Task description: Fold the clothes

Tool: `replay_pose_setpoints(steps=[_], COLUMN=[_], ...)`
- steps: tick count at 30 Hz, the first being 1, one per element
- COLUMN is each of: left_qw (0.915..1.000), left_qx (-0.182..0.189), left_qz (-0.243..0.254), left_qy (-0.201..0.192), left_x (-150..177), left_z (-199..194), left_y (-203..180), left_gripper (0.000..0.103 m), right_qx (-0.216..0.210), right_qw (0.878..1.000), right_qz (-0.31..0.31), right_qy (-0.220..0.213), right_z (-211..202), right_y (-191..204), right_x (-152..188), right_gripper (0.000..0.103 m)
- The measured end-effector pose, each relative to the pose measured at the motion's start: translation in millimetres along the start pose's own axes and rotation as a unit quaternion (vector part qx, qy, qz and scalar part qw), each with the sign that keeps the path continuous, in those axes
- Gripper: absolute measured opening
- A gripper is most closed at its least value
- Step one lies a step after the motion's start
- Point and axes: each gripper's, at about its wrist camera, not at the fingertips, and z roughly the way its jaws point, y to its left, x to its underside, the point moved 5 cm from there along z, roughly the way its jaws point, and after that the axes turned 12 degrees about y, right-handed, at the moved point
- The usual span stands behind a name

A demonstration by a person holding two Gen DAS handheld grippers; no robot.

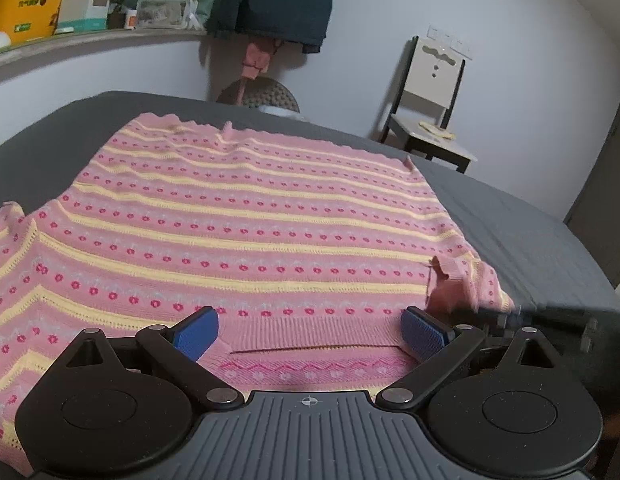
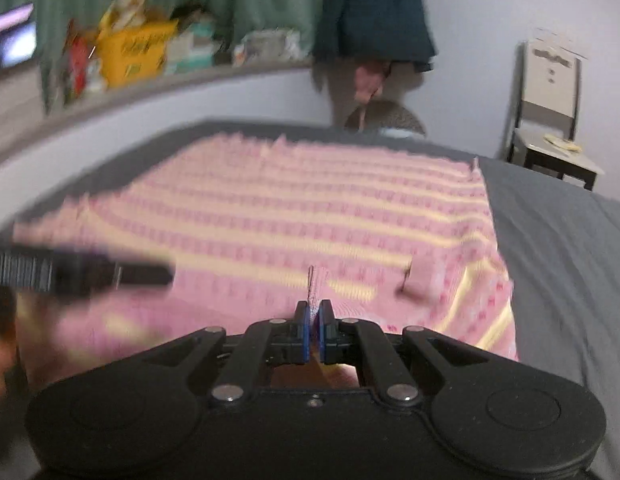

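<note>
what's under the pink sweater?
A dark grey bed cover lies under the pink sweater, showing around its far and right edges. Whatever sits directly beneath the sweater's middle is covered, so nothing more can be told there.

Right wrist view is all motion smear, so the sweater (image 2: 293,216) pattern ahead of the right gripper (image 2: 314,320) is mush. A dark blurry bar (image 2: 89,274) off to its left, can't tell what. The sweater's left sleeve (image 1: 5,240) runs off frame.

Left gripper (image 1: 310,334) jaws wide, right gripper (image 2: 314,316) jaws clamped
</note>
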Motion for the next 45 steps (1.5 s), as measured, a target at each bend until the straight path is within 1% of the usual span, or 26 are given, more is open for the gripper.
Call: replay_pose_setpoints(steps=[3,4,5,6,7,8,10,12,13,15,16,17,18,19,20,23,26,27,28,29,31,32,36,40,43,45], left_qw=[0.9999,0.9998,0.9997,0.9996,0.9995,0.9995,0.9996,0.9996,0.9997,0.9998,0.9999,0.9999,0.9999,0.9999,0.9999,0.9999,0.9999,0.9999,0.9999,0.9999,0.9999,0.9999,0.9999,0.9999,0.9998,0.9998], left_qx=[-0.002,-0.002,-0.002,0.0,0.002,0.002,0.002,0.002,0.002,0.001,0.001,0.0,-0.001,-0.002,-0.003,-0.004,-0.004,-0.004,-0.004,-0.004,-0.003,-0.003,-0.002,-0.003,-0.007,-0.006], left_qz=[-0.013,-0.019,-0.024,-0.028,-0.031,-0.03,-0.029,-0.027,-0.025,-0.017,-0.014,-0.01,-0.006,-0.002,0.001,0.005,0.003,0.002,0.001,0.0,-0.001,-0.002,-0.002,0.0,0.001,-0.001], left_qy=[0.0,0.0,0.001,0.003,0.004,0.005,0.006,0.006,0.007,0.009,0.01,0.011,0.011,0.011,0.011,0.012,0.014,0.015,0.015,0.015,0.015,0.015,0.015,0.016,0.017,0.018], left_x=[-1.0,-0.9,-0.8,-0.6,-0.4,-0.3,-0.2,-0.1,0.0,0.7,1.0,1.4,1.6,1.8,1.9,2.4,2.8,3.0,3.1,3.1,3.2,3.2,3.7,4.5,4.9,4.7], left_z=[0.5,0.8,1.1,1.9,2.6,3.1,4.1,5.1,5.7,7.0,7.7,8.2,8.4,8.6,8.9,9.8,11.1,11.6,11.5,11.4,11.1,11.0,11.1,11.6,12.9,13.6], left_y=[5.6,8.1,10.4,12.1,13.4,13.3,13.0,12.7,12.3,9.4,7.9,6.5,5.3,4.5,3.6,3.3,4.9,5.5,5.8,6.0,6.5,6.8,6.7,5.8,5.8,6.9], left_gripper=[0.098,0.098,0.098,0.098,0.098,0.098,0.098,0.098,0.098,0.098,0.098,0.098,0.098,0.098,0.098,0.098,0.098,0.098,0.098,0.098,0.098,0.098,0.098,0.098,0.098,0.098], right_qx=[-0.026,-0.032,-0.036,-0.04,-0.049,-0.058,-0.067,-0.072,-0.064,-0.027,-0.007,0.004,0.014,0.025,0.033,0.061,0.067,0.07,0.072,0.072,0.072,0.073,0.06,0.047,0.046,0.035], right_qw=[0.997,0.996,0.995,0.993,0.991,0.99,0.992,0.991,0.991,0.992,0.992,0.991,0.989,0.987,0.985,0.982,0.978,0.976,0.975,0.975,0.976,0.978,0.985,0.982,0.976,0.977], right_qz=[0.074,0.087,0.092,0.096,0.09,0.085,0.078,0.1,0.11,0.117,0.115,0.115,0.115,0.113,0.103,0.065,0.045,0.045,0.045,0.045,0.046,0.049,0.075,0.116,0.138,0.142], right_qy=[-0.005,0.006,0.027,0.051,0.083,0.097,0.079,0.047,0.034,0.029,0.047,0.07,0.092,0.114,0.131,0.167,0.193,0.202,0.208,0.206,0.199,0.191,0.143,0.141,0.161,0.158], right_z=[9.8,19.5,29.6,39.5,48.0,50.0,37.0,21.8,17.6,19.4,28.7,39.8,50.9,61.5,70.6,93.5,108.4,111.4,114.6,116.5,114.9,112.5,98.5,109.5,128.4,131.6], right_y=[-11.9,-9.7,-7.6,-5.2,-1.7,-0.2,-3.4,-18.9,-30.0,-51.5,-59.3,-65.7,-72.1,-77.8,-79.1,-73.0,-65.5,-66.3,-66.2,-67.4,-69.0,-69.9,-74.8,-84.6,-89.3,-91.2], right_x=[-15.4,-14.8,-12.9,-10.2,-3.1,2.0,2.6,-9.8,-20.5,-44.5,-55.6,-63.8,-71.9,-79.8,-85.3,-90.1,-85.7,-82.9,-80.7,-79.9,-81.3,-84.5,-102.6,-112.8,-106.2,-102.9], right_gripper=[0.005,0.005,0.005,0.009,0.011,0.013,0.026,0.033,0.033,0.033,0.032,0.032,0.025,0.022,0.022,0.022,0.017,0.013,0.013,0.012,0.007,0.006,0.006,0.006,0.006,0.009])
